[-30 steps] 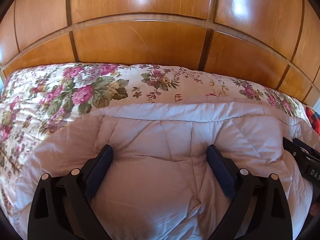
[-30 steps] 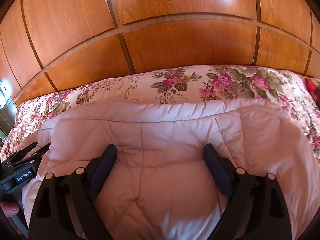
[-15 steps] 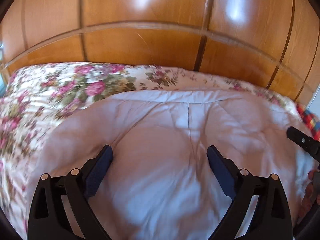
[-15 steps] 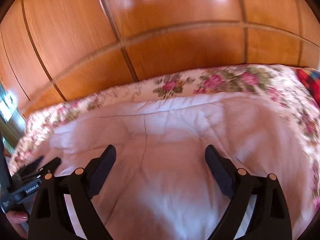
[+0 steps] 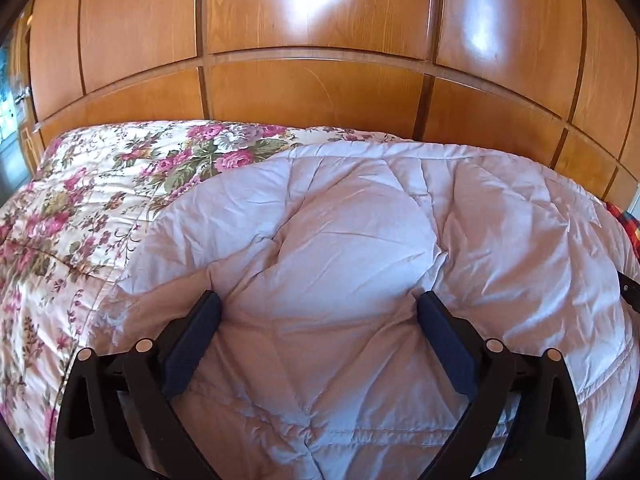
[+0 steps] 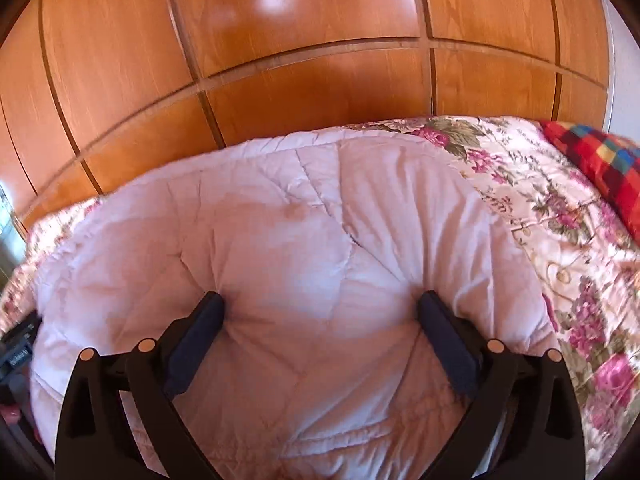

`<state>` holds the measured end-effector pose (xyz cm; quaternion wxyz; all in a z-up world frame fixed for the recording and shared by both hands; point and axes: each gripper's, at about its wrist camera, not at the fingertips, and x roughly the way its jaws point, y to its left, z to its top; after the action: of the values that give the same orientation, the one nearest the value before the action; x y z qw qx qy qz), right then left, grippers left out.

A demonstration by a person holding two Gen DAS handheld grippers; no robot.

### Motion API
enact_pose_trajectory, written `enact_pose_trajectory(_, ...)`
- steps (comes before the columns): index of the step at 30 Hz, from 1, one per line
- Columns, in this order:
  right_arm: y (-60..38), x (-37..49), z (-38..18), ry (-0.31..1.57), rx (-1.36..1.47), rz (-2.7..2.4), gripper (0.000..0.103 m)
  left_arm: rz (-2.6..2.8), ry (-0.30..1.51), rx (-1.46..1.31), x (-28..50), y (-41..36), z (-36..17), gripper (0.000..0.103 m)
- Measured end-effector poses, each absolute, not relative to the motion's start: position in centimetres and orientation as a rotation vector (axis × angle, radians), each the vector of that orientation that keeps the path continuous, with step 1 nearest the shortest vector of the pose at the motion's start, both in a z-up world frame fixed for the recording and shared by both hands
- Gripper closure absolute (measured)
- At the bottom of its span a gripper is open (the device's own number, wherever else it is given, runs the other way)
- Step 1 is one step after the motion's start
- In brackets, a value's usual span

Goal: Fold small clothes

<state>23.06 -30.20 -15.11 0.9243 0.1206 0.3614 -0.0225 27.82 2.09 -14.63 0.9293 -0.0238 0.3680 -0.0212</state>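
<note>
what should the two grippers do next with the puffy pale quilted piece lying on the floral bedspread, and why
Probably draw both grippers back clear of it. The pale pink quilted padded piece already lies doubled over on the floral bedspread. The left gripper stands wide with padding bulging between its pads; the right gripper has jaws opening, padding between them too. Neither seems to pinch it.

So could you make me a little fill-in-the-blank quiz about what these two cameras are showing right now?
1. The pale padded quilt lies on a bedspread printed with ____.
2. Behind the bed stand glossy panels made of ____.
3. In the right wrist view, the checked cloth at the far right is mostly ____.
4. The quilt bulges between the dark blue pads of the right gripper, whose jaws are opening ____.

Missing words: flowers; wood; red; wide
</note>
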Motion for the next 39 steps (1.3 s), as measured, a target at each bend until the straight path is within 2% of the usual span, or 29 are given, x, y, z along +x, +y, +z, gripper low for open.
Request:
enact_pose_trajectory(11, -35.9, 12.1, -10.6, 0.598, 0.525, -0.070, 0.005, -0.142, 0.690, -0.162, 21.6, 2.3, -13.3, 0.005)
enact_pose_trajectory(17, -40.1, 7.6, -13.8, 0.595, 0.777, -0.187, 0.005, -0.261, 0.656, -0.249, 18.9, 1.2, -12.8, 0.005)
enact_pose_trajectory(22, -41.2, 4.7, -16.9, 0.588, 0.968, -0.124, 0.005, -0.282, 0.666, -0.209, 18.1, -0.2, -13.0, 0.005)
enact_pose_trajectory(30, -38.3, 6.4, -18.3, 0.569, 1.027, 0.072, 0.005, -0.272, 0.704, -0.175, 17.7, -0.2, -14.2, 0.005)
enact_pose_trajectory(39, -37.5, 9.9, -18.8, 0.585, 1.006, 0.017, 0.005, -0.262, 0.714, -0.145, 17.6, -0.4, -14.2, 0.005)
